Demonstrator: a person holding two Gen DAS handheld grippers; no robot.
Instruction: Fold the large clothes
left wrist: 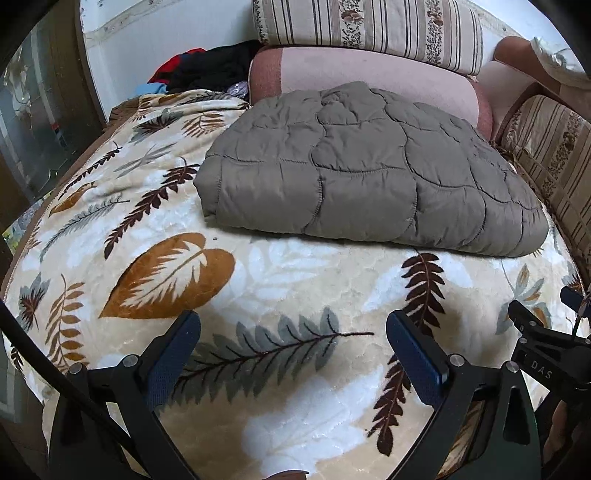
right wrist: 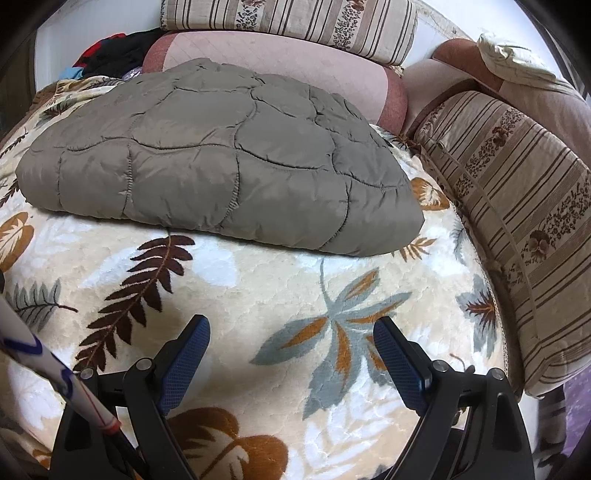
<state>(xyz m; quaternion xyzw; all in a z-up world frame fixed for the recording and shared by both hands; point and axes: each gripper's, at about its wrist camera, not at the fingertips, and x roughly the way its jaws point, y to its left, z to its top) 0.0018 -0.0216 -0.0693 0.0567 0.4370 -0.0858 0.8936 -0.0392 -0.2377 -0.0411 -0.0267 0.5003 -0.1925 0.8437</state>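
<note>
Far left, back corner: heap of red, black and blue clothes point(left wrist: 207, 68) against the wall, touching the leaf-print blanket point(left wrist: 258, 280) I'm working over. My left gripper point(left wrist: 293, 354) hangs above bare blanket, jaws spread wide, nothing between the blue pads point(left wrist: 173, 360). My right gripper point(right wrist: 291, 360) is the same: wide apart, empty, over the blanket; part of it shows at the right edge of the left view.

The grey quilted garment point(left wrist: 369, 173) lies folded into a thick pad on the blanket ahead of both grippers, apart from them. Its far edge sits against the pink bolster point(left wrist: 369, 74), which has a striped floral cushion point(left wrist: 369, 29) stacked on top. To the right, a second striped cushion point(right wrist: 517, 206) lies just beside the garment's right corner, crowding that side. A white cable point(right wrist: 55, 373) crosses my right view's lower left.
</note>
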